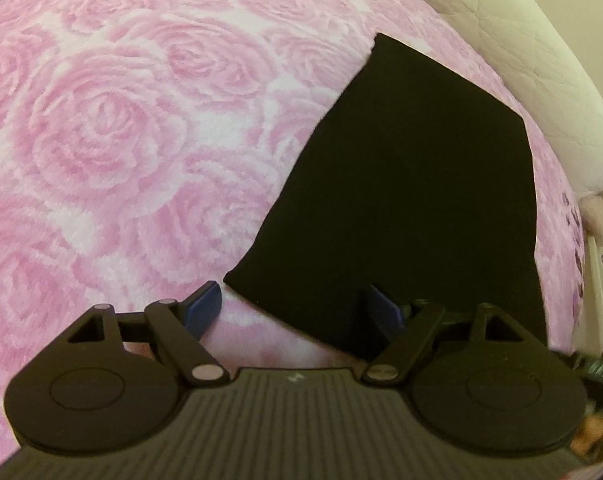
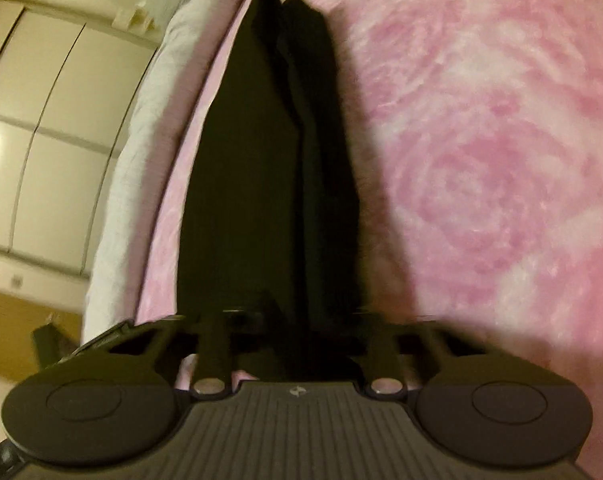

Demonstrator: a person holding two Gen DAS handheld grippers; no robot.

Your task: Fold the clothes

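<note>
No words, numbers or brand names can be read in either view. The only mark is a small pale emblem, two curved strokes, on the ribbed grey body of each gripper near its front edge: on the left gripper body [image 1: 293, 378] and on the right gripper body [image 2: 297, 391]. It is too small to make out as letters. A small plate on the skirting board [image 2: 16, 280] is blurred and unreadable.
</note>
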